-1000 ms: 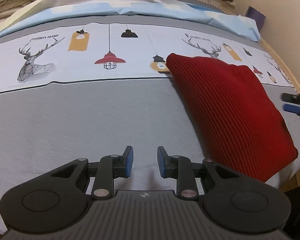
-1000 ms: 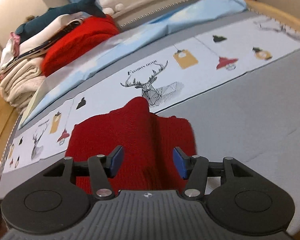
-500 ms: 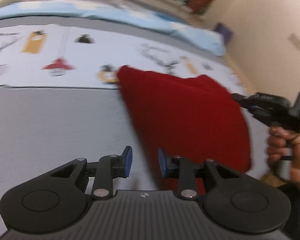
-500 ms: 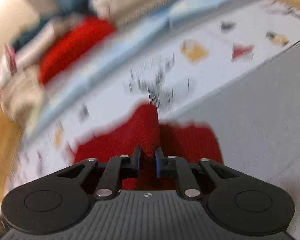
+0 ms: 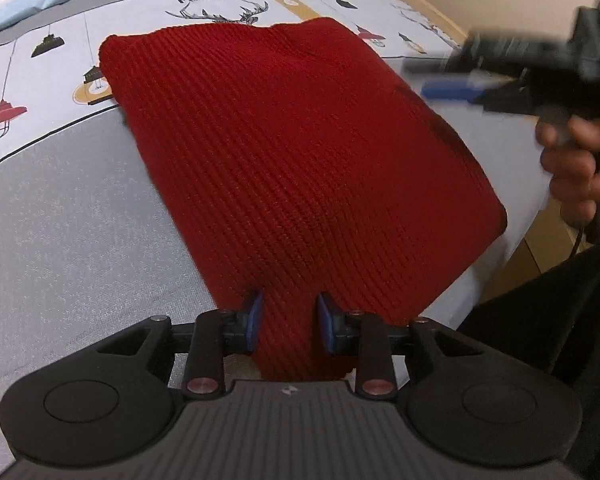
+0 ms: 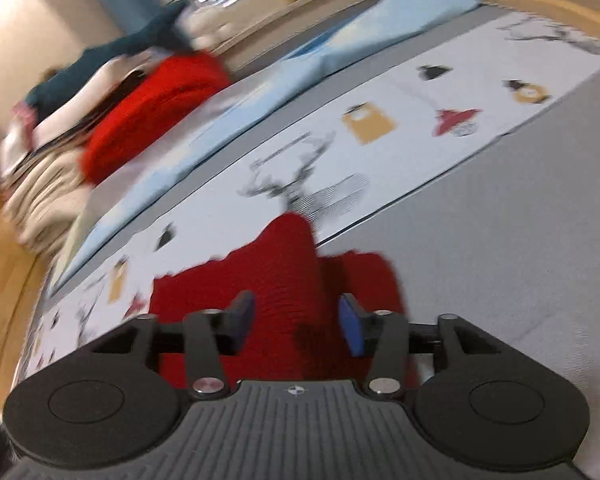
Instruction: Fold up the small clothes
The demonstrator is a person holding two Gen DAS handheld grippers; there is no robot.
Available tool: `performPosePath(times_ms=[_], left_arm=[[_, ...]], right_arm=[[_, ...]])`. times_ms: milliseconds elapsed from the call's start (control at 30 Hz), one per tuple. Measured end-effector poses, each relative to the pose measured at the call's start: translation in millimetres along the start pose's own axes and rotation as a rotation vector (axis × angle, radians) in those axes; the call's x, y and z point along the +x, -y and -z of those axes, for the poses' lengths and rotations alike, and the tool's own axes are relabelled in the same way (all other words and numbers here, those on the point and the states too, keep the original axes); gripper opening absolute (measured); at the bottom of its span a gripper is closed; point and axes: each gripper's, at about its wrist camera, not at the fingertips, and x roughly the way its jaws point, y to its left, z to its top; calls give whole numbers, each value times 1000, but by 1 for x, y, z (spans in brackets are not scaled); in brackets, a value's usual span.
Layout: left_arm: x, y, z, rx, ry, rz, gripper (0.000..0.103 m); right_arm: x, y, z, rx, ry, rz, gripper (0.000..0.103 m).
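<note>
The folded dark-red ribbed knit garment (image 5: 292,152) lies flat on the grey bed cover with printed lamps and deer (image 5: 60,208) — its long axis runs from the near bed edge toward the printed band. The left tool (image 5: 288,322) is partly open, blue pads astride the near hem, not pinching. The right tool (image 6: 296,320) is opening — a raised fold sits between its pads.
</note>
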Motion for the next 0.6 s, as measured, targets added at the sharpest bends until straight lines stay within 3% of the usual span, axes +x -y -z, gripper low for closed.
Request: performPosePath(times_ms=[100, 167, 233, 300, 367, 600], left_arm=[[-1, -4, 1, -43, -12, 27, 37], [-5, -9, -3, -77, -7, 46, 43], [-10, -20, -6, -162, 20, 94, 56], [-14, -33, -10, -255, 63, 116, 63], [-15, -46, -13, -336, 107, 98, 73], [2, -78, -26, -588, 141, 114, 82]], right_arm=[[28, 3, 15, -76, -177, 122, 50], [24, 14, 10, 5, -165, 95, 51], [17, 22, 6, 69, -140, 85, 52], [13, 26, 3, 98, -105, 107, 68], [11, 28, 2, 103, -82, 117, 77], [39, 40, 8, 162, -240, 62, 94]])
